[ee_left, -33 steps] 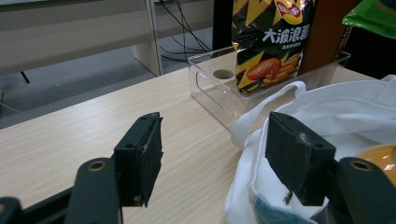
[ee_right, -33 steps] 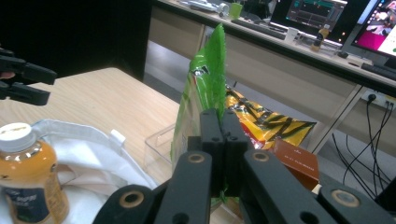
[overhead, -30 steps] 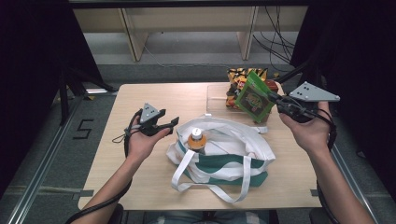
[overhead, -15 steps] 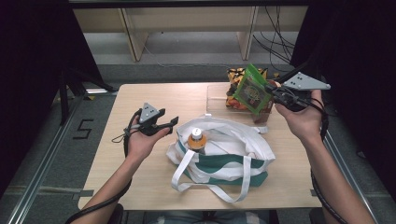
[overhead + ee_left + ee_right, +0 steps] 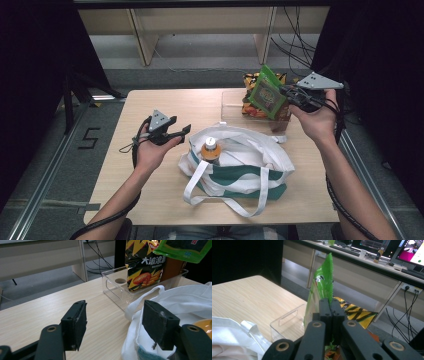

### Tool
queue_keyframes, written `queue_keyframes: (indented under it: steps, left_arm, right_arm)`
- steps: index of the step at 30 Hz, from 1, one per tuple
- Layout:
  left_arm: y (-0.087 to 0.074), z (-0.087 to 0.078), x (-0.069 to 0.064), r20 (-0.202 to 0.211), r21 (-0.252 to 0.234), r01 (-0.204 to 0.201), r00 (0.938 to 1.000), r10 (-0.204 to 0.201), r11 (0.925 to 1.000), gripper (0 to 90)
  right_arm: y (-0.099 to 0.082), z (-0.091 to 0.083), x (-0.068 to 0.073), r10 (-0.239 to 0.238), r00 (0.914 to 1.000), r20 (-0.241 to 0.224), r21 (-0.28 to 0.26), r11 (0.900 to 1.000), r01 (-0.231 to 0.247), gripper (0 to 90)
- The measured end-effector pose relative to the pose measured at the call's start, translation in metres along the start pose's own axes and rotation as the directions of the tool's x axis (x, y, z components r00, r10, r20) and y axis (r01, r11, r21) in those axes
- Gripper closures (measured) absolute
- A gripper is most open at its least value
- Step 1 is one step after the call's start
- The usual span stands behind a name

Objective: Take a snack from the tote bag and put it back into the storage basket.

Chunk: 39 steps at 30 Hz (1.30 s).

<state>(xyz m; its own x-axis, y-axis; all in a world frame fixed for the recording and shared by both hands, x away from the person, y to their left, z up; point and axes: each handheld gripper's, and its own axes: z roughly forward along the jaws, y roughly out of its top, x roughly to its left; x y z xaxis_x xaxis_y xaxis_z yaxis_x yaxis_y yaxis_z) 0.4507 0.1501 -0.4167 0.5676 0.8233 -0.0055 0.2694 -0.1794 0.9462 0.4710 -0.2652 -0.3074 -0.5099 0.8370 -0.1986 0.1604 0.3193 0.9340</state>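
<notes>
Right hand-held gripper (image 5: 289,95) pinching green packet (image 5: 265,91), now carrying it back over clear box (image 5: 231,105); probably unpacking; left hand-held gripper (image 5: 181,132) spread, waiting beside white bag (image 5: 250,160).

Across the top of the high view runs a pale wooden bench (image 5: 200,20), its two legs (image 5: 142,42) standing on grey floor. Black cables (image 5: 295,50) hang at the upper right. Dark curtains (image 5: 35,75) fill both sides. At the left a floor marking (image 5: 89,138) reads "5", beside a metal rail (image 5: 45,185). In the right gripper view, upper right, monitors (image 5: 409,250) and a small bottle (image 5: 381,252) sit on a desk.
</notes>
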Motion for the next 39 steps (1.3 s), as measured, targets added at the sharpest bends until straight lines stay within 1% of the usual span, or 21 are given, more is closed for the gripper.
queue_keyframes:
  steps: [1, 5, 7, 10, 11, 13, 14, 15, 16, 21, 27, 28, 29, 30, 32, 33, 34, 35, 37, 38, 39]
  left_arm:
    - [0.0, 0.001, 0.0, 0.006, -0.002, -0.001, 1.0, 0.001, 1.0, 35.9]
    - [0.0, -0.001, 0.001, -0.001, -0.001, 0.003, 1.0, -0.003, 1.0, 35.8]
    - [0.0, -0.001, 0.002, -0.003, -0.003, 0.007, 1.0, -0.007, 1.0, 35.8]
    - [0.0, -0.001, 0.002, -0.002, -0.003, 0.006, 1.0, -0.006, 1.0, 35.8]
    - [0.0, -0.001, 0.002, -0.001, -0.002, 0.005, 1.0, -0.005, 1.0, 35.8]
    - [0.0, -0.001, 0.002, 0.002, 0.001, 0.002, 1.0, -0.002, 1.0, 35.8]
    - [0.0, 0.0, 0.002, 0.001, 0.001, 0.003, 1.0, -0.003, 1.0, 35.7]
    - [0.0, 0.0, 0.002, 0.001, 0.002, 0.003, 1.0, -0.003, 1.0, 35.7]
    - [0.0, 0.0, 0.002, 0.0, 0.001, 0.004, 1.0, -0.004, 1.0, 35.7]
    - [0.0, 0.0, 0.002, 0.002, 0.0, 0.004, 1.0, -0.004, 1.0, 35.7]
    - [-0.001, 0.001, 0.002, 0.0, 0.003, 0.004, 1.0, -0.004, 1.0, 35.7]
    - [-0.001, 0.001, 0.002, 0.0, 0.003, 0.003, 1.0, -0.003, 1.0, 35.7]
    - [0.0, 0.001, 0.002, 0.001, 0.003, 0.003, 1.0, -0.003, 1.0, 35.7]
    - [-0.001, 0.0, 0.002, 0.0, 0.003, 0.002, 1.0, -0.002, 1.0, 35.7]
    - [-0.001, 0.001, 0.002, 0.0, 0.004, 0.002, 1.0, -0.002, 1.0, 35.7]
    - [-0.001, 0.001, 0.003, -0.001, 0.005, 0.003, 1.0, -0.003, 1.0, 35.6]
    - [-0.001, 0.001, 0.003, 0.0, 0.005, 0.004, 1.0, -0.004, 1.0, 35.6]
    - [-0.001, 0.001, 0.003, 0.0, 0.005, 0.004, 1.0, -0.004, 1.0, 35.6]
    - [-0.001, 0.001, 0.003, 0.0, 0.006, 0.004, 1.0, -0.004, 1.0, 35.6]
    - [-0.001, 0.001, 0.003, 0.0, 0.006, 0.003, 1.0, -0.003, 1.0, 35.6]
    - [-0.001, 0.001, 0.003, 0.0, 0.006, 0.003, 1.0, -0.003, 1.0, 35.6]
  right_arm:
    - [-0.001, 0.001, -0.001, 0.0, 1.0, 0.004, -0.003, 1.0, 0.0, 90.0]
    - [-0.003, 0.004, -0.005, -0.002, 1.0, 0.003, 0.014, 0.9999, 0.002, 90.0]
    - [-0.005, 0.006, -0.005, -0.002, 0.9999, 0.013, 0.018, 0.9998, 0.002, 90.0]
    - [-0.006, 0.009, -0.006, -0.003, 1.0, 0.008, 0.027, 0.9996, 0.003, 90.0]
    - [-0.007, 0.011, -0.006, -0.003, 0.9997, 0.024, 0.018, 0.9998, 0.003, 90.0]
    - [-0.008, 0.012, -0.006, 0.0, 0.9998, 0.018, 0.029, 0.9996, -0.001, 90.0]
    - [-0.008, 0.014, -0.005, -0.003, 0.9997, 0.024, 0.025, 0.9997, 0.003, 90.0]
    - [-0.008, 0.014, -0.006, -0.004, 0.9999, 0.016, 0.034, 0.9994, 0.003, 90.0]
    - [-0.009, 0.015, -0.005, -0.004, 0.9997, 0.023, 0.032, 0.9995, 0.003, 90.0]
    - [-0.009, 0.021, -0.005, -0.011, 0.9998, 0.016, 0.037, 0.9993, 0.01, 90.0]
    - [-0.009, 0.026, -0.006, -0.021, 0.9996, 0.018, 0.039, 0.999, 0.02, 90.0]
    - [-0.01, 0.027, -0.005, -0.012, 0.9996, 0.024, 0.037, 0.9992, 0.011, 90.0]
    - [-0.01, 0.028, -0.006, -0.014, 0.9998, 0.016, 0.043, 0.999, 0.013, 90.0]
    - [-0.011, 0.029, -0.006, -0.019, 0.9995, 0.025, 0.04, 0.9991, 0.018, 90.0]
    - [-0.012, 0.031, -0.006, -0.026, 0.9994, 0.024, 0.047, 0.9986, 0.024, 90.0]
    - [-0.012, 0.032, -0.007, -0.027, 0.9992, 0.028, 0.038, 0.9989, 0.026, 90.0]
    - [-0.012, 0.033, -0.007, -0.028, 0.9994, 0.022, 0.047, 0.9985, 0.027, 90.0]
    - [-0.012, 0.034, -0.006, -0.019, 0.9995, 0.024, 0.043, 0.9989, 0.018, 90.0]
    - [-0.012, 0.037, -0.006, -0.038, 0.9991, 0.02, 0.046, 0.9982, 0.037, 90.0]
    - [-0.012, 0.038, -0.004, -0.021, 0.9995, 0.022, 0.046, 0.9987, 0.02, 90.0]
    - [-0.012, 0.039, -0.005, -0.033, 0.9992, 0.024, 0.046, 0.9984, 0.032, 90.0]
